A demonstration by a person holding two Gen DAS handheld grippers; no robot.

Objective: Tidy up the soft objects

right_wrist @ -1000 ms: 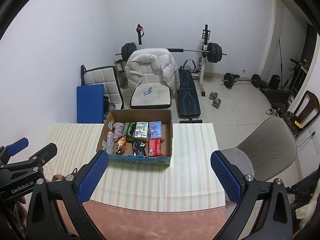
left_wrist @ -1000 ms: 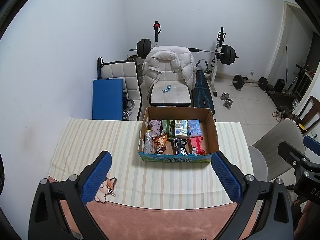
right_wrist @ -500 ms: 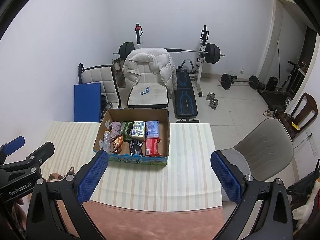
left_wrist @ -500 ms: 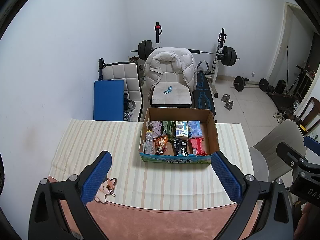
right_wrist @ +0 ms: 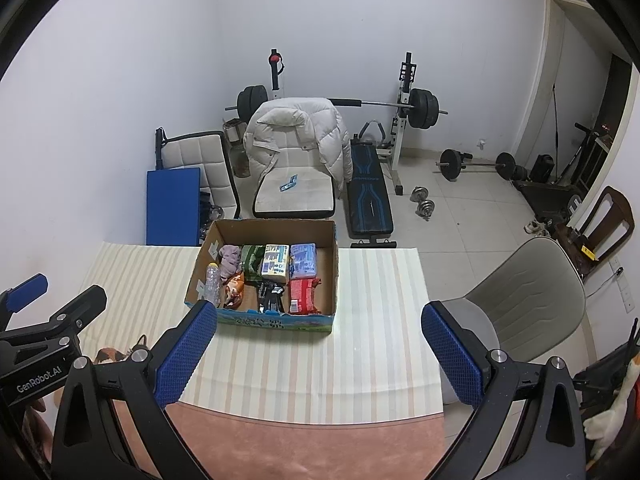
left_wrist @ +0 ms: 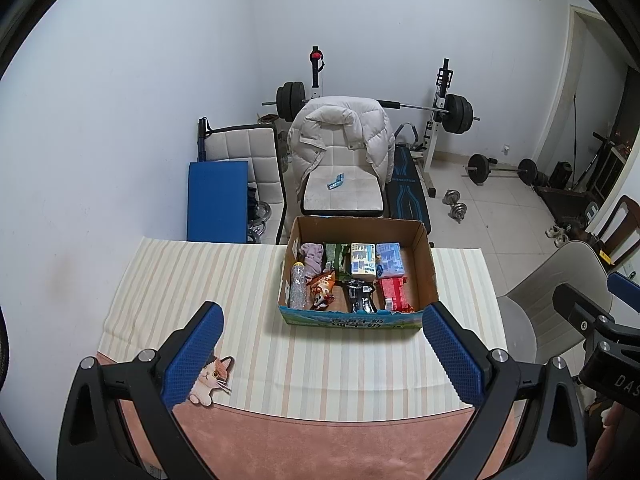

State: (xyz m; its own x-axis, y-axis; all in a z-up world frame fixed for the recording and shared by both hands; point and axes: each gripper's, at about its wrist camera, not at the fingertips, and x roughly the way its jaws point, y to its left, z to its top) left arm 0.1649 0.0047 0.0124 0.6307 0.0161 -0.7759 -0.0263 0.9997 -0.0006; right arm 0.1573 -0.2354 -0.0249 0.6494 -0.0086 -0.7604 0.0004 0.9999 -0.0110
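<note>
A cardboard box [left_wrist: 424, 256] [right_wrist: 334, 264] stands on the striped tablecloth [left_wrist: 192, 280] [right_wrist: 376, 320]. Inside lie a purple cloth [left_wrist: 313, 256] [right_wrist: 230, 258], a green pack [left_wrist: 335, 258], tissue packs [left_wrist: 362, 260] [left_wrist: 388, 258], a clear bottle [left_wrist: 297, 285], an orange snack bag [left_wrist: 322, 286], a black pack [left_wrist: 360, 298] and a red pack [left_wrist: 393, 294]. My left gripper [left_wrist: 322, 354] is open and empty, high above the table's near side. My right gripper [right_wrist: 318, 354] is open and empty, to its right. A cat figure [left_wrist: 210, 376] lies by the left finger.
A grey chair [right_wrist: 528, 300] stands right of the table. Behind the table are a white chair with a puffy jacket [left_wrist: 340, 136], a blue mat [left_wrist: 218, 200], a weight bench [right_wrist: 368, 196] and a barbell rack [left_wrist: 444, 112]. A wall is close on the left.
Both grippers have risen or drawn back slightly, so the box sits a little lower in view. Both stay open and empty.
</note>
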